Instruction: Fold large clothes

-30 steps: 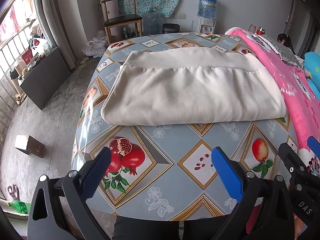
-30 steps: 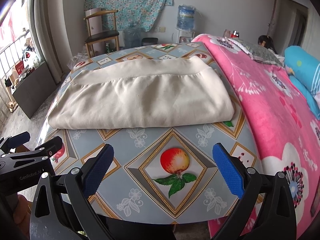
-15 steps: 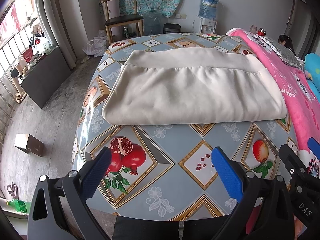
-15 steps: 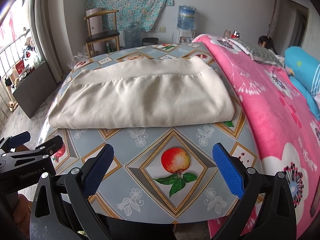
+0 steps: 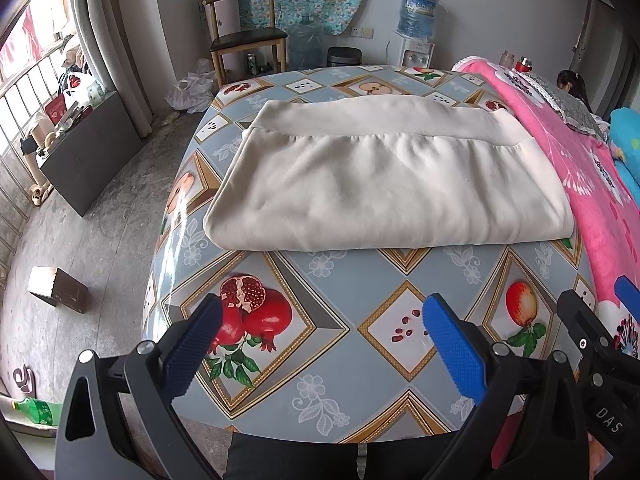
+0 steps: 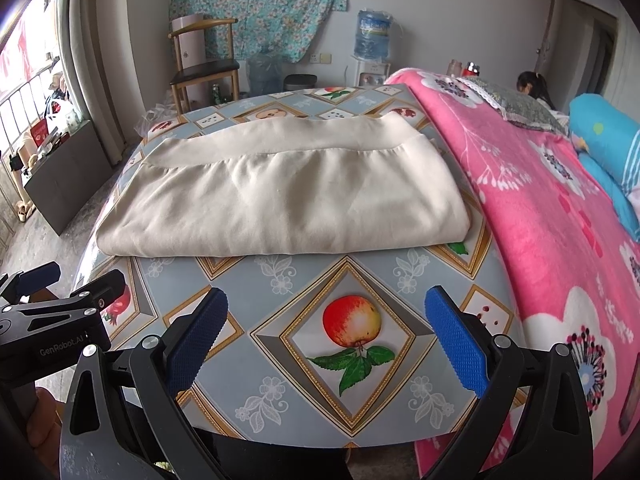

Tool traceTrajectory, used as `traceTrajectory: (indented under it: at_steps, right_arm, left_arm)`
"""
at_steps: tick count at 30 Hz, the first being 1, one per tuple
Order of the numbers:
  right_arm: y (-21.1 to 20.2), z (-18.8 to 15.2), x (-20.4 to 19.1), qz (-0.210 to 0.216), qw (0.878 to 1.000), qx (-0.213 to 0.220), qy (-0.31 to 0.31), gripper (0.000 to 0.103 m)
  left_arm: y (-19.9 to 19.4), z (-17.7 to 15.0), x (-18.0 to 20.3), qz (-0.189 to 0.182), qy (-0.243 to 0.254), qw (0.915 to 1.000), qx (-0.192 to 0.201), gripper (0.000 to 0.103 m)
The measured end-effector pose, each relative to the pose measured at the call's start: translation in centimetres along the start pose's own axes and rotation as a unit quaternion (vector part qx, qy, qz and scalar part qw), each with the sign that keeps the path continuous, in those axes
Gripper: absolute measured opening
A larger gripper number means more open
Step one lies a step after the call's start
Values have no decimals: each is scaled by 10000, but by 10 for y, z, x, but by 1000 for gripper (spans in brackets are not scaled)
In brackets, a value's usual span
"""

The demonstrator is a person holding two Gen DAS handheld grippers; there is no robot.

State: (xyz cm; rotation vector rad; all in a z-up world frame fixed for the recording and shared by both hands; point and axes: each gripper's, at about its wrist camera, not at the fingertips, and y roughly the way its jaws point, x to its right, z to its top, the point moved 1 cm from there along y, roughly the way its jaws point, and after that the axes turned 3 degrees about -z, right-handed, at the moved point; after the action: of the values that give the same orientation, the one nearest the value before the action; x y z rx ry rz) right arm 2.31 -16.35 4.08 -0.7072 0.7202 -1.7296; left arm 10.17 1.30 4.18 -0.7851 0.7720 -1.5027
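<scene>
The left claw [image 5: 320,320] is hanging over the near edge of the table [image 5: 360,380], its blue-padded fingers [image 5: 454,346] standing wide apart with nothing between them. Below it, a pomegranate print and a small seed print are showing on the tablecloth. The right claw [image 6: 326,318] is hovering just beside it, equally spread and empty, framing a printed apple with green leaves. Each claw is peeking into the other's view at the edge: the right one at the far right of the left view, the left one at the far left of the right view.

Farther out, the cream garment [image 5: 384,184] is lying folded into a thick rectangle across the middle of the table, its wide hem band running along the far side and its folded edge facing the claws. Neither claw is touching it. Its right end is lying just beside a pink floral blanket [image 6: 540,216] covering the bed alongside the table.

Beyond the table, a wooden chair [image 5: 246,40] is standing against a wall with a floral cloth hanging on it, a water dispenser [image 6: 372,46] is sitting nearby, and a person's dark hair [image 6: 532,82] is showing past the bed.
</scene>
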Motion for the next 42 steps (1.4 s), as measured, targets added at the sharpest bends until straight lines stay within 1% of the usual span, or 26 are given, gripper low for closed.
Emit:
traceTrajectory:
  at_steps: [42]
  right_arm:
    - [-2, -1, 4, 3, 10000, -12, -22, 96]
  left_arm:
    - [0, 0, 0, -4, -12, 10000, 3, 98]
